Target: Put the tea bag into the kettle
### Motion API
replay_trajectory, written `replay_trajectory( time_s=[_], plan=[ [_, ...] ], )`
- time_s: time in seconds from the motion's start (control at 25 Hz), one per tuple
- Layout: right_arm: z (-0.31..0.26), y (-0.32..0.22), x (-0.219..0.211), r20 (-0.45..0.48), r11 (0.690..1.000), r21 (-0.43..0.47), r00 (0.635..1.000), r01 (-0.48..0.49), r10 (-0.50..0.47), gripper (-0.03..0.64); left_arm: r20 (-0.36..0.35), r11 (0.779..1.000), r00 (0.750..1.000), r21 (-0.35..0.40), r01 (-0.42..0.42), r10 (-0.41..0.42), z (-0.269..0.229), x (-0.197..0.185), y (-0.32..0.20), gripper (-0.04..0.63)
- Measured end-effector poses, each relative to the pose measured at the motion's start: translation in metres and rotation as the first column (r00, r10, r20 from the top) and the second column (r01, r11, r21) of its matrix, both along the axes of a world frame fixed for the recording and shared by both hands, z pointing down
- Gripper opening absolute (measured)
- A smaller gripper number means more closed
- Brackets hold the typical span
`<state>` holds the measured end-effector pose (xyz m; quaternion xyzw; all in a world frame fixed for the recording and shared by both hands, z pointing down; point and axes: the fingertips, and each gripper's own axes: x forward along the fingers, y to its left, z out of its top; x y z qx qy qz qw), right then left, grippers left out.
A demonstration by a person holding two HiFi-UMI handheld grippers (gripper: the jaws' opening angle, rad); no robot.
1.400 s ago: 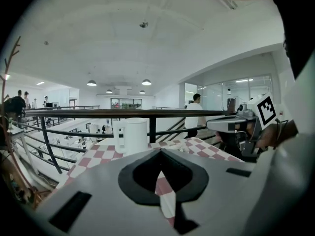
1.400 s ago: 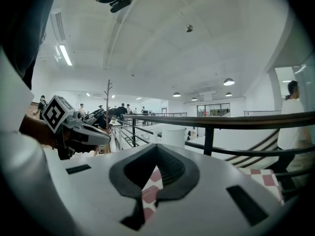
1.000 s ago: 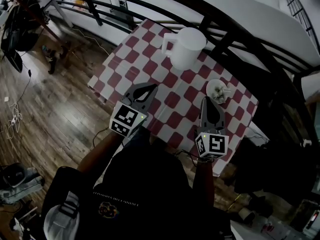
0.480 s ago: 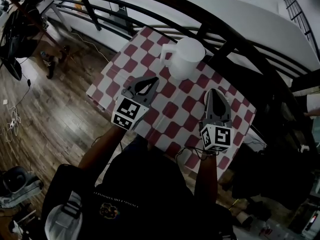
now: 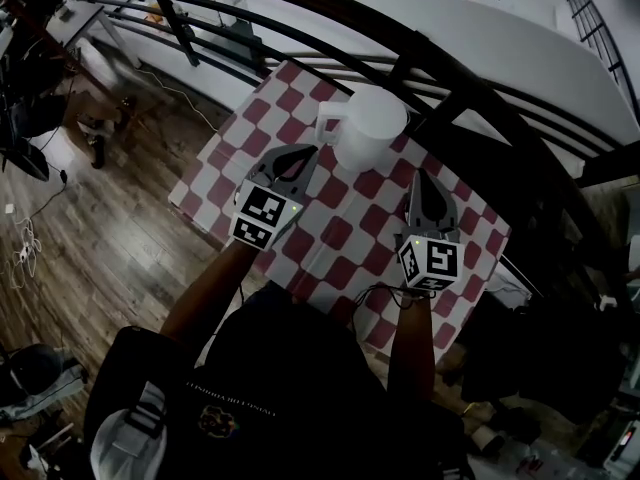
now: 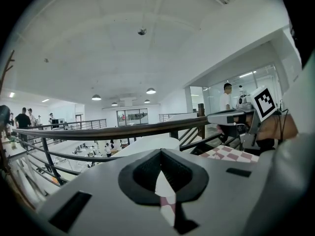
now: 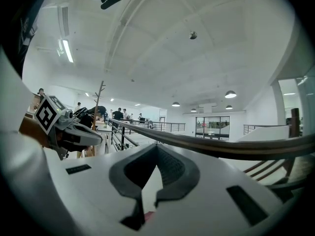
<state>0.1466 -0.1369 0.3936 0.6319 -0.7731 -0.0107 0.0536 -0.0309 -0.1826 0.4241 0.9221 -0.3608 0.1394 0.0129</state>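
A white kettle [image 5: 372,123] with its handle to the left stands at the far side of the red-and-white checkered table [image 5: 335,230]. My left gripper [image 5: 303,154] hovers just left of the kettle, jaws shut and empty. My right gripper [image 5: 420,178] hovers to the kettle's right, near the table's right edge, also shut with nothing visible in it. No tea bag shows in any view. Both gripper views look level across the hall. The left gripper [image 6: 160,152] sees the right gripper [image 6: 231,117] beside it. The right gripper [image 7: 156,147] sees the left gripper [image 7: 74,132].
A black curved railing [image 5: 470,78] runs close behind the table. Wooden floor [image 5: 110,238] with cables lies to the left. The table's near edge [image 5: 300,283] is by the person's dark shirt. People stand far off in the hall.
Both grippers moved forward over the table toward the kettle. The small white dish seen right of the right gripper a second ago is now hidden beneath that gripper.
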Motion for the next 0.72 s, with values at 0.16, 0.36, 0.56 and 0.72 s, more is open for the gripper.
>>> replay_trajectory(
  time_s=[0.16,0.36,0.56,0.72],
  plan=[
    [0.01,-0.02,0.004,0.007,1.0,-0.013,1.0,0.002,-0.002,0.011,0.0,1.0,1.0,-0.006,0.007,-0.007,0.003,0.005,-0.017,-0.002],
    [0.022,-0.043,0.006,0.026,0.999,-0.033,1.0,0.007,-0.006,0.01,0.009,1.0,1.0,-0.017,0.011,-0.01,0.013,0.012,-0.035,-0.002],
    [0.028,-0.064,0.008,0.033,0.999,-0.044,0.999,0.016,-0.014,0.01,0.026,1.0,1.0,-0.02,0.018,-0.018,0.022,0.018,-0.054,-0.002],
    [0.036,-0.075,0.012,0.036,0.998,-0.069,0.999,0.008,-0.006,0.01,0.02,0.999,0.999,-0.023,0.037,-0.037,0.023,0.018,-0.072,-0.002]
  ],
)
